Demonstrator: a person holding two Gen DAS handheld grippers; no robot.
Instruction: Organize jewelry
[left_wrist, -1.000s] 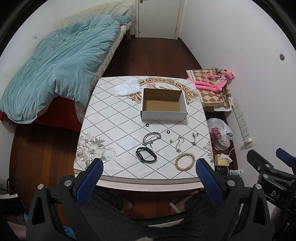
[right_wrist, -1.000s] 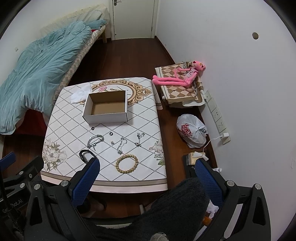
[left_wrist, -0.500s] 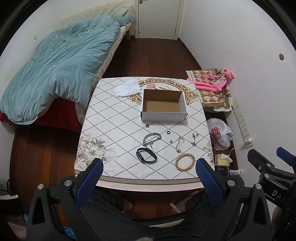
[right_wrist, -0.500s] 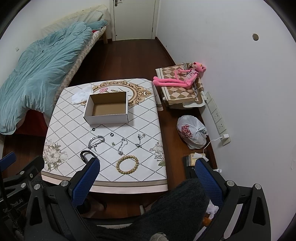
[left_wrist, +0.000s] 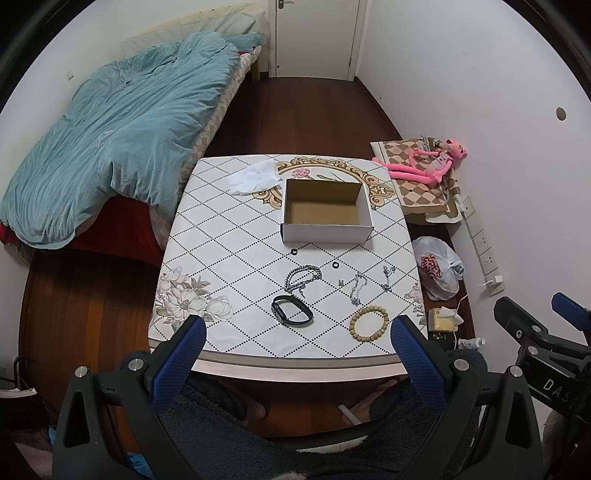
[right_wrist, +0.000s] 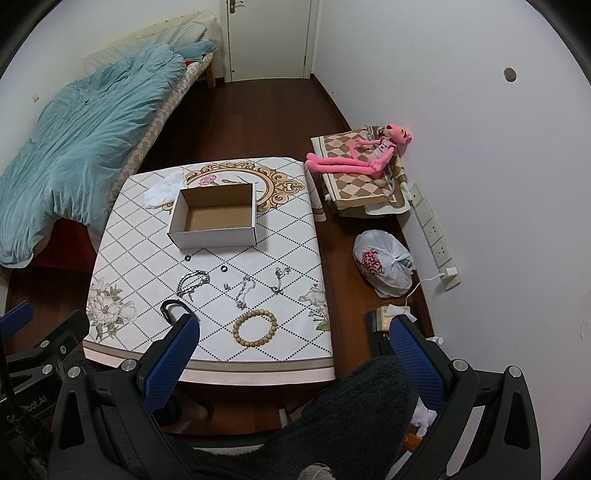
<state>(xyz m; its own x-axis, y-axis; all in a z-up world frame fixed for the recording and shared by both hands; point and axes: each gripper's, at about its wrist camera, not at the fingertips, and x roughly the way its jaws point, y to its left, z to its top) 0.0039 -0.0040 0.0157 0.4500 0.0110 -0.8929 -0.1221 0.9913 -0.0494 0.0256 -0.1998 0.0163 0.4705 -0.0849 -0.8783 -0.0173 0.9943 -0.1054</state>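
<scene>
An open, empty cardboard box (left_wrist: 325, 212) (right_wrist: 216, 218) stands on the patterned table (left_wrist: 229, 236). In front of it lie a wooden bead bracelet (left_wrist: 369, 324) (right_wrist: 255, 327), a black band (left_wrist: 291, 315), a silver chain bracelet (left_wrist: 303, 278) (right_wrist: 192, 282), thin chains (left_wrist: 357, 288) and two small black rings (left_wrist: 335, 265). My left gripper (left_wrist: 297, 363) and my right gripper (right_wrist: 293, 363) are both open and empty, held high above the table's near edge.
A bed with a teal duvet (left_wrist: 110, 136) is at the left. A pink plush toy (left_wrist: 424, 166) on a folded cloth and a white plastic bag (left_wrist: 437, 267) sit on the floor at the right. A white tissue (left_wrist: 253, 177) lies on the table's far side.
Both grippers have risen slightly and drifted back, so the table looks a little smaller. Nothing on the table has moved.
</scene>
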